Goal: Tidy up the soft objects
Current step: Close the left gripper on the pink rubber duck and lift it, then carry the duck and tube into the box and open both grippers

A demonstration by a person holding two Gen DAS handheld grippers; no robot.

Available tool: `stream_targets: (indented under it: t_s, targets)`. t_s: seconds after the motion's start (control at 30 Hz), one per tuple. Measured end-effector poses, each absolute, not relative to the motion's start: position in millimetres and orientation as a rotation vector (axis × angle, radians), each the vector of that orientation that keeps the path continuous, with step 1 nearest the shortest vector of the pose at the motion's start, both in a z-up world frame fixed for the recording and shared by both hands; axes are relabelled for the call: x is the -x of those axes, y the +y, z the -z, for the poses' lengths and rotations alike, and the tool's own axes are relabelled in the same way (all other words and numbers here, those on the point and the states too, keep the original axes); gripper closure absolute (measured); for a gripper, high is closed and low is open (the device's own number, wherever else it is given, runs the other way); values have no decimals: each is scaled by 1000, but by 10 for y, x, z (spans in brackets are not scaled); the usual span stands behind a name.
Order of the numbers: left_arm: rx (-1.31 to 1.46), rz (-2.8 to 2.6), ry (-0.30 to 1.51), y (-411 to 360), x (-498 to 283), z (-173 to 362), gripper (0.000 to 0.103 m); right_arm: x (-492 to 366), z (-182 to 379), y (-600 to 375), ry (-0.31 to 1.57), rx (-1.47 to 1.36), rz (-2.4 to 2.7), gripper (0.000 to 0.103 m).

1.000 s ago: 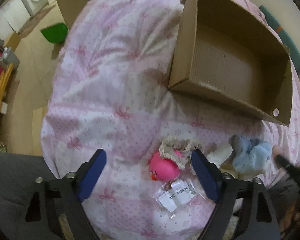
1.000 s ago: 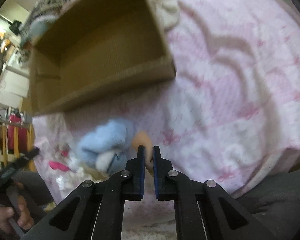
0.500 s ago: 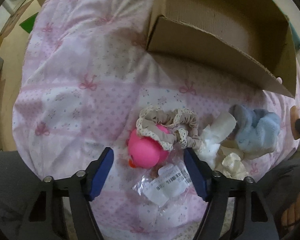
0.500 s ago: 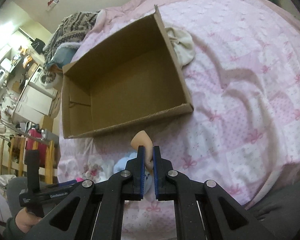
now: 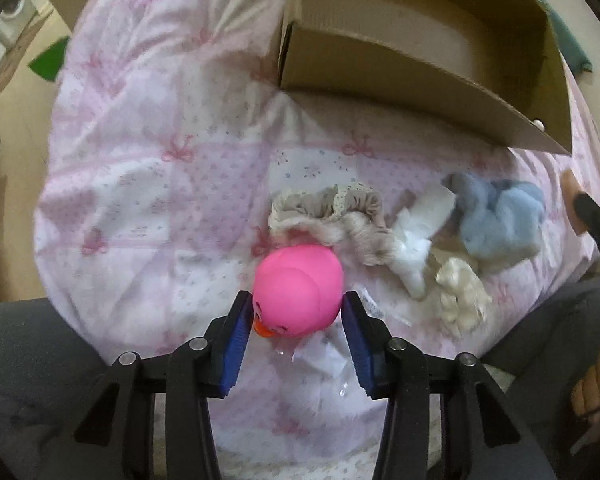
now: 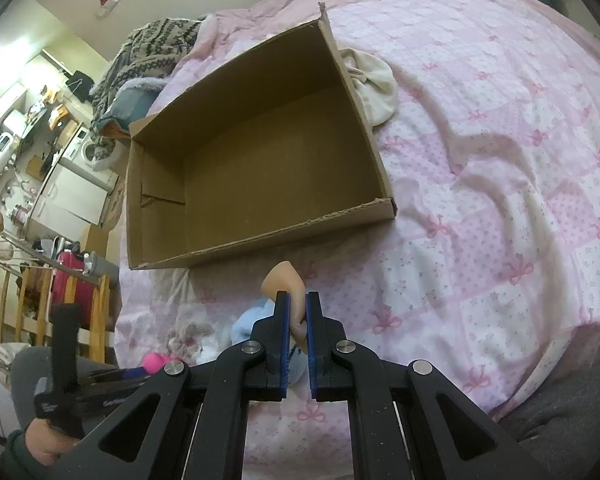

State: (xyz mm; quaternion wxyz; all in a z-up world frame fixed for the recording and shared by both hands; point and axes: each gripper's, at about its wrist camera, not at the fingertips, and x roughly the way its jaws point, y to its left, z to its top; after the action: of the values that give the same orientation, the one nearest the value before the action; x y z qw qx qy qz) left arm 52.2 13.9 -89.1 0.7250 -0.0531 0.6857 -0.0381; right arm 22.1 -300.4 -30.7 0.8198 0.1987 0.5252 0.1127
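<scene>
My left gripper (image 5: 298, 316) has its blue pads on both sides of a pink rubber duck (image 5: 298, 290) lying on the pink quilt; contact is hard to judge. Beyond the duck lie a beige scrunchie (image 5: 332, 216), a white cloth (image 5: 414, 240), a cream scrunchie (image 5: 460, 292) and a blue fluffy piece (image 5: 500, 216). My right gripper (image 6: 297, 304) is shut on a peach-coloured soft sponge (image 6: 284, 282), held above the quilt in front of the open cardboard box (image 6: 260, 240). The box (image 5: 400, 76) looks empty.
A clear plastic packet with white labels (image 5: 320, 356) lies under the left gripper. A cream cloth (image 6: 374, 88) lies behind the box. A patterned blanket (image 6: 152, 48) is piled at the bed's far end. The bed edge and floor (image 5: 12, 128) lie to the left.
My left gripper has moved down and forward around the pink duck and narrowed its jaws. My right gripper has lifted the peach sponge up from the pile toward the box.
</scene>
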Motion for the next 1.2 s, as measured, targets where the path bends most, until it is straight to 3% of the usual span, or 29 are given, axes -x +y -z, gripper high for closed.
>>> stream_targets:
  t_s: [0.23,1.0,1.2]
  targets:
    - [80,28,1397,191,-342,564,61,-157,235,-2927,1102,-398,-281,94]
    - [76,-27,1257,233,-505,462,61,-116,194,-2805,1102,-352,-306,94]
    - [103,-10,1177,242,-600,126,62,-161,66,-2834,1071,-375,-324,94]
